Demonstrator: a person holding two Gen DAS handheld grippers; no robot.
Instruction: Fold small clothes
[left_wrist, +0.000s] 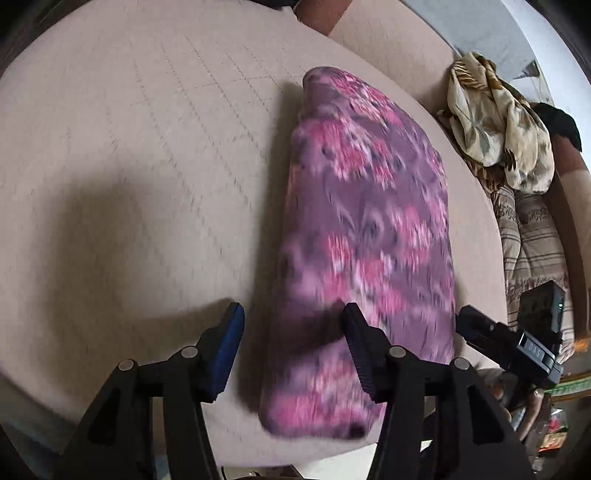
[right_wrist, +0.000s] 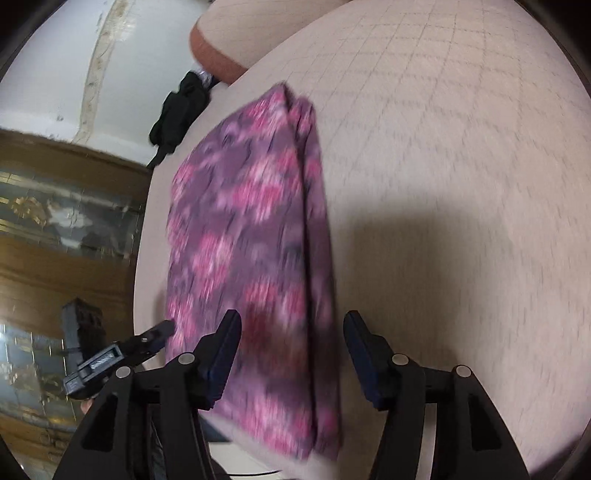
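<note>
Lying folded into a long strip on the beige quilted bed (left_wrist: 129, 166), the purple-and-pink floral cloth (left_wrist: 369, 229) sits beneath the left gripper (left_wrist: 293, 347) and right gripper (right_wrist: 291, 354), both with fingers spread, holding nothing

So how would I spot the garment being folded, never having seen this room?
Find the wide beige quilted bed. Near its edge lies a folded cloth, a long flat bundle. It alone is purple with pink flowers; the cream scarf heaped nearby is crumpled.
</note>
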